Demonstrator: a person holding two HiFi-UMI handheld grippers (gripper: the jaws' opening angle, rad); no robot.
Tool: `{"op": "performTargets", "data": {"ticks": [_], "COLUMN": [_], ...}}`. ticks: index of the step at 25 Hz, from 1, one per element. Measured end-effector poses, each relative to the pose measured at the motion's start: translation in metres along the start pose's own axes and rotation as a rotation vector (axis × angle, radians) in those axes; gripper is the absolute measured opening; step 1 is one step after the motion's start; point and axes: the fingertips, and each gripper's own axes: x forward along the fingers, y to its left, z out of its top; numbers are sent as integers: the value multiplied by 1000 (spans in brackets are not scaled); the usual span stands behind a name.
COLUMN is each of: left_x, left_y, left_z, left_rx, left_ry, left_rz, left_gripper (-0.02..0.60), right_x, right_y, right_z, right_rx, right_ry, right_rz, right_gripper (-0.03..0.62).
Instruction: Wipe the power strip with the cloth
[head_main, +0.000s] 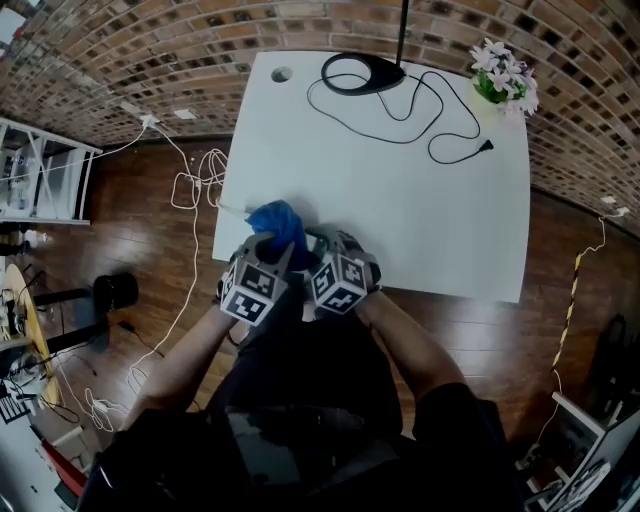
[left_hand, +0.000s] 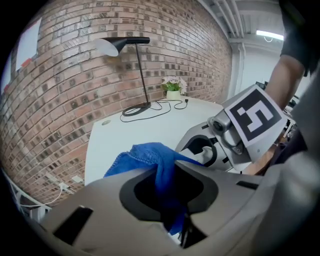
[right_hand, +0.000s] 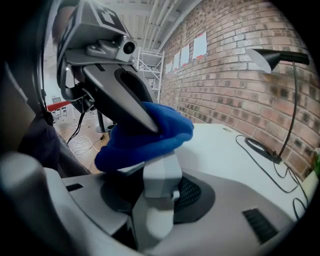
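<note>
A blue cloth (head_main: 275, 222) lies bunched near the front left of the white table (head_main: 430, 220). My left gripper (head_main: 268, 246) is shut on it: in the left gripper view the cloth (left_hand: 150, 157) runs down between the jaws of my left gripper (left_hand: 175, 197). My right gripper (head_main: 318, 248) sits close beside it on the right. In the right gripper view a white power strip (right_hand: 161, 182) stands pinched between the jaws of my right gripper (right_hand: 160, 202). The cloth (right_hand: 150, 136) rests on the strip's far end, with the left gripper (right_hand: 149, 125) pressing it there. In the head view the strip is hidden.
A black desk lamp (head_main: 362, 72) stands at the table's far edge, and its cable (head_main: 440, 120) loops across the far half. A flower pot (head_main: 503, 80) occupies the far right corner. White cables (head_main: 195, 185) trail on the wooden floor to the left.
</note>
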Motion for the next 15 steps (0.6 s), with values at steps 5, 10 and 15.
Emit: {"op": "performTargets", "data": {"ticks": [5, 10, 15], "left_x": [10, 14, 15], "left_y": [-31, -46, -47], "left_z": [12, 18, 20], "left_rx": [45, 68, 60], "left_ry": [4, 6, -5], "left_rz": [-61, -84, -104], "left_gripper": [66, 65, 64], "right_x": [-2, -2, -2], "right_y": [-1, -2, -2], "right_z": [0, 0, 0], "right_rx": [-2, -4, -4], "right_ry": [-1, -1, -1], "right_rz": [-3, -8, -8], "right_gripper": [166, 166, 166]}}
